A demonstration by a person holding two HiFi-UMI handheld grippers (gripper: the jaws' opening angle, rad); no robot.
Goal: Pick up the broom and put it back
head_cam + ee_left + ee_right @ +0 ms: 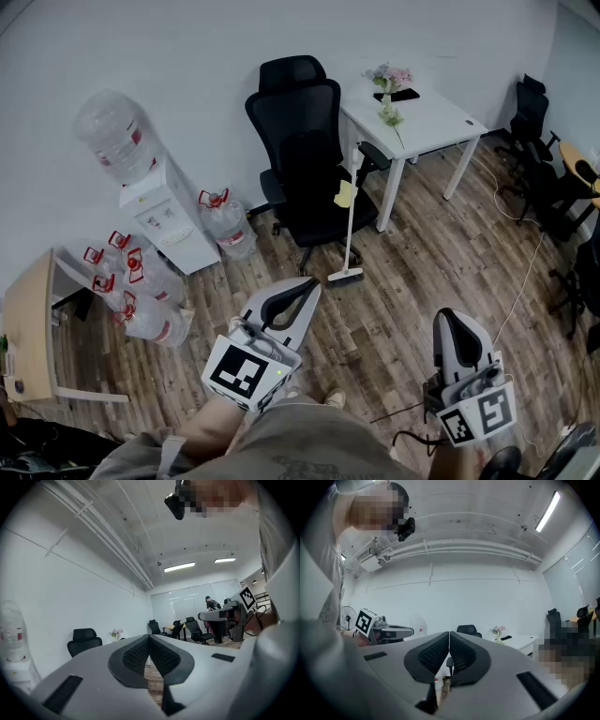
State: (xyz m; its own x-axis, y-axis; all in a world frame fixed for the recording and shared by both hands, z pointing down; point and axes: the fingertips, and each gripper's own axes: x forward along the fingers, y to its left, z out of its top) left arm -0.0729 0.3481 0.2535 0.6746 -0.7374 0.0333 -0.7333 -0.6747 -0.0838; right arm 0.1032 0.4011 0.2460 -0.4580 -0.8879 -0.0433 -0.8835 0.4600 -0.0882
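Against the chair ahead, the upright broom stands nearer the left gripper than the right gripper, both closed and empty.

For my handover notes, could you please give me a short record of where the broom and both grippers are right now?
broom: upright, head on the wood floor, between the black office chair and the white table
left gripper: shut, empty, apart from the broom
right gripper: shut, empty
task: broom not yet picked up
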